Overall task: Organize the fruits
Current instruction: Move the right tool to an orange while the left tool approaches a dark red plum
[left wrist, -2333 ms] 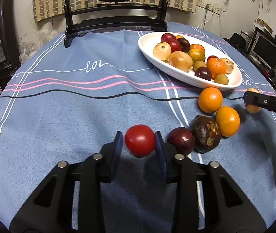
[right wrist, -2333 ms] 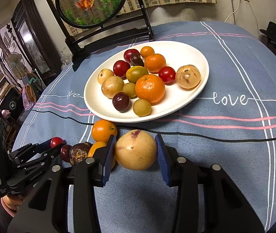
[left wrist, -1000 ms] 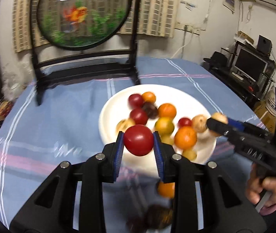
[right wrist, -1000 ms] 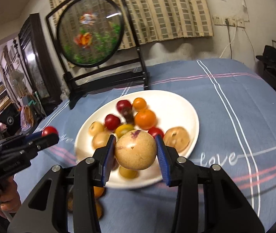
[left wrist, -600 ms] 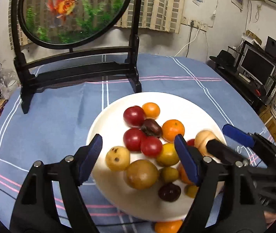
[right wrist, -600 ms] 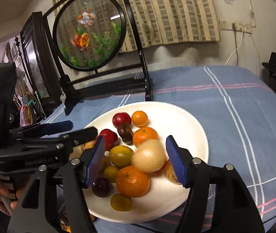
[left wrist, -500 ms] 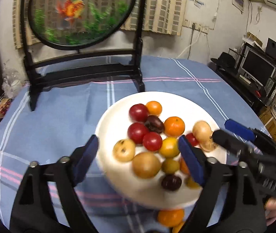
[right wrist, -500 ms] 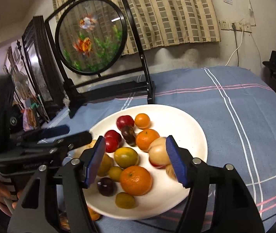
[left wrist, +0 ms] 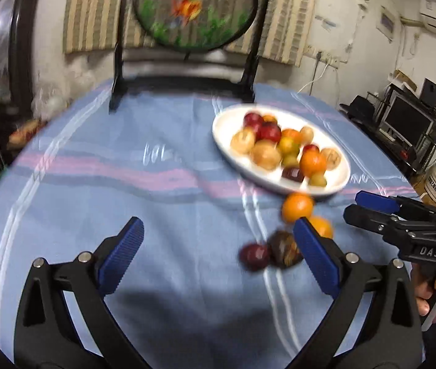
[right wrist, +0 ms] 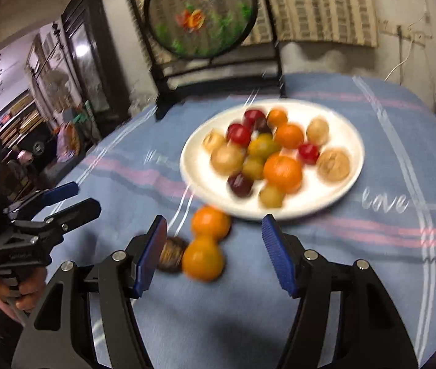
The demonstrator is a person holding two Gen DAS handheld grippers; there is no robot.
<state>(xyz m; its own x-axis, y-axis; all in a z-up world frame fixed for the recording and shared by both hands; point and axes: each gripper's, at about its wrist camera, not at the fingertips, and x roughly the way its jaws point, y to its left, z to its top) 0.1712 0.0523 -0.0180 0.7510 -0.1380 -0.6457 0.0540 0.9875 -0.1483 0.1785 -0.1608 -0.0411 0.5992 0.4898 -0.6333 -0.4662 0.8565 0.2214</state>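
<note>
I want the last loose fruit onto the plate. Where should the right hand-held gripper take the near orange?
Grip the near orange across its round middle, coming from above and the near side. The far orange touches its far side and the dark fruit crowds its left, so keep the pads clear of both.

The left gripper [left wrist: 218,246] is hanging wide open and empty at the bottom of the frame, jaws just opened; loose fruits [left wrist: 285,247] (blurred) are lying lower right of the white plate [left wrist: 227,129].
</note>
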